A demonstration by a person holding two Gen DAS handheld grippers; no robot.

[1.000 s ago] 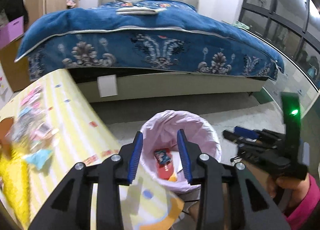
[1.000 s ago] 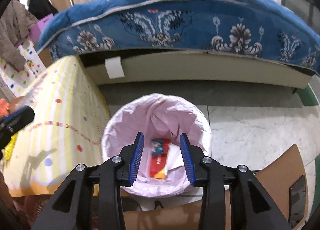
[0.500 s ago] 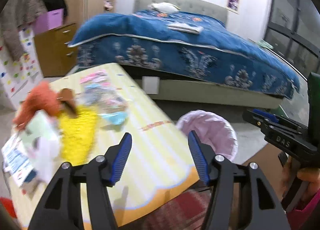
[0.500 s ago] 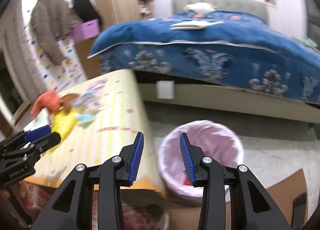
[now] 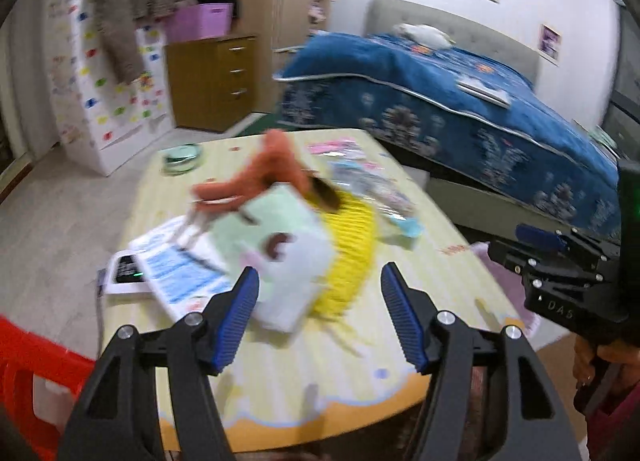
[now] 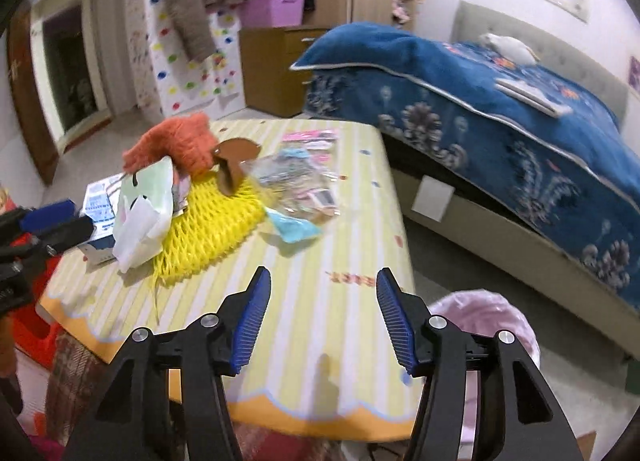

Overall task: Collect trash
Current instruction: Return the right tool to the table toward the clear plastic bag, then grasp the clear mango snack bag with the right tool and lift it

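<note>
Over a yellow-striped table with a scalloped orange edge: left gripper with jaws opening, nothing between the blue pads; right gripper likewise opening and empty. On the tabletop, a heap of trash: yellow foam netting, pale green and white paper bag lying on it, clear plastic wrapper with pink print, small light-blue scrap (edges blurred). Beside the table's near corner, on the floor, a bin lined with a pink plastic bag. Behind, a bed under a blue patterned blanket.
</note>
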